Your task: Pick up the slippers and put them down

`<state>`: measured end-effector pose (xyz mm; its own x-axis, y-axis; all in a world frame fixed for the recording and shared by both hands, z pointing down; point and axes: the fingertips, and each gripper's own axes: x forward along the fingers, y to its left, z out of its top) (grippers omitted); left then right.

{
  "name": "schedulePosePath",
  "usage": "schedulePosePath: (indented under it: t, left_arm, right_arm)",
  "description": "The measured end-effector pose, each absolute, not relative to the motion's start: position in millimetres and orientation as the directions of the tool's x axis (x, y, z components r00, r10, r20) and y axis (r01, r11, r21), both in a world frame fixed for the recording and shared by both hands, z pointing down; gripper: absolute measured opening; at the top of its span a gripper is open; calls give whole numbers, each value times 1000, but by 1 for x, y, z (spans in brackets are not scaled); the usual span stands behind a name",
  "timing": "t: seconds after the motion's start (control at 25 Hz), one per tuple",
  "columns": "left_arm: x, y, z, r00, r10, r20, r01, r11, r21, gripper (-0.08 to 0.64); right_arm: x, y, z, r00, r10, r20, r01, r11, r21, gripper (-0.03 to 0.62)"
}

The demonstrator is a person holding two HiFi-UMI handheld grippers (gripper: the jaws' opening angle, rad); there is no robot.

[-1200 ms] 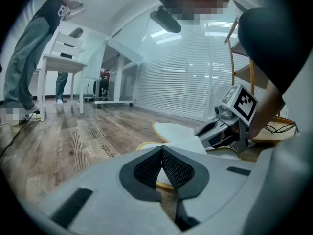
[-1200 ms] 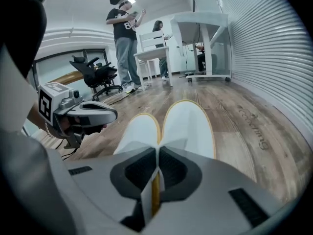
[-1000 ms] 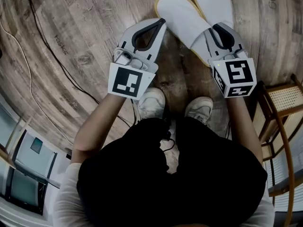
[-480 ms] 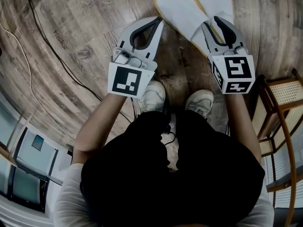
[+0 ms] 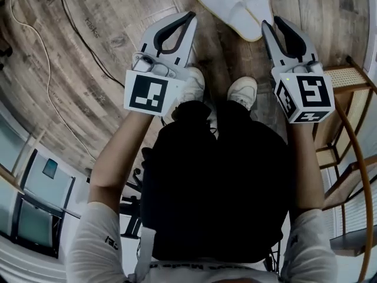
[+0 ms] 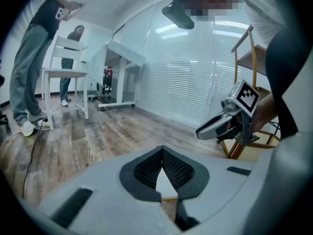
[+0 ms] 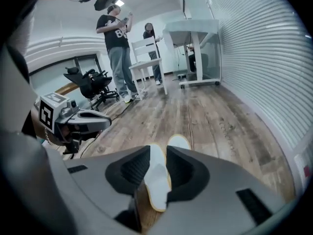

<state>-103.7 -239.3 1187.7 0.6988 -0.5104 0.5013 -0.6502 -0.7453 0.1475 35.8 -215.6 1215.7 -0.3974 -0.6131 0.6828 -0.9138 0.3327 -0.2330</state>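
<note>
Basically both slippers sat on the floor, neither held. The pair of white flat cloth slippers with tan sole edges (image 5: 232,5) lay side by side on the wood-plank floor (image 5: 88,69), ahead of the person's white sneakers (image 5: 191,87) and well below both tools.

The right hand-held gripper (image 5: 270,22) was the nearer one. In the right gripper view the pair (image 7: 157,180) lined up straight down its line of sight, long axis running away from it and angled a bit toward the left in the head view. Its jaws had just been opening and then came in slightly; they stood apart with nothing between them, only the slippers showing through the gap far below.

The left hand-held gripper (image 5: 191,17) was clenched tip to tip on nothing, off to the left of the pair and further from it.

Any regrasp would likely mean a drop forward and down from the right side. Nothing lay between that gripper and the slippers.

Around them: a wooden chair with a cane seat (image 5: 344,78) close on the right, and a black cable (image 5: 76,34) on the floor to the left. Further off in the gripper views, a white chair (image 7: 144,58) and bystanders.
</note>
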Motion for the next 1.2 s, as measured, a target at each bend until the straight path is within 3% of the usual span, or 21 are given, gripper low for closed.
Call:
schedulePosePath:
  t: [0.68,1.2]
  left_arm:
    - [-84,-242,732,783,-522,339,-595,-788,158,11]
    - [-95,-210,454,794,-551,259,-599,-783,170,11]
  right_arm:
    - [16,-240,756,-358,-779,514,-932,332,-147,63]
    - [9,-214,453,-386,-849,362,-922,374,-106,57]
